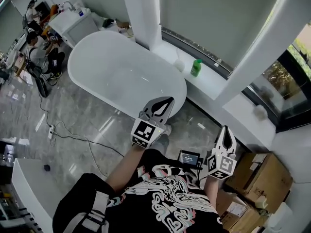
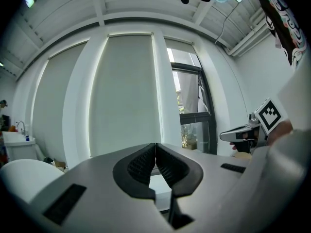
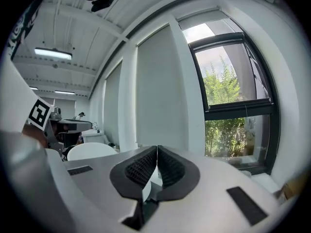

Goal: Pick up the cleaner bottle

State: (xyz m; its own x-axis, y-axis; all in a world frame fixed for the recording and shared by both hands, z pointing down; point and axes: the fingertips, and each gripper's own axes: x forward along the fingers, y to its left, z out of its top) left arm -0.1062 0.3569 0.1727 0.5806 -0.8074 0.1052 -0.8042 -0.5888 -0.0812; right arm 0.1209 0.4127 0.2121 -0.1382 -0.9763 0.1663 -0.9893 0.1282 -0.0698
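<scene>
Spotted green cleaner bottle [image 1: 196,67] upright on ledge [image 1: 217,86] behind bathtub [image 1: 92,47]; held left claw [image 1: 169,101] and right claw [image 1: 225,129] pressed together, bathtub's near side, above floor [image 1: 87,130].

No legible text — just square markers [image 1: 145,131] on left tool [image 1: 170,101], right tool [image 1: 225,129].

Bright window daylight, fisheye-warped edges

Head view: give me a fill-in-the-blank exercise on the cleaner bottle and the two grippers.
The cleaner bottle is ___ in colour.
It stands on the ledge beside the white ___.
The left gripper and right gripper both have their fingers ___, holding nothing.
Missing words: green; bathtub; shut.
</scene>
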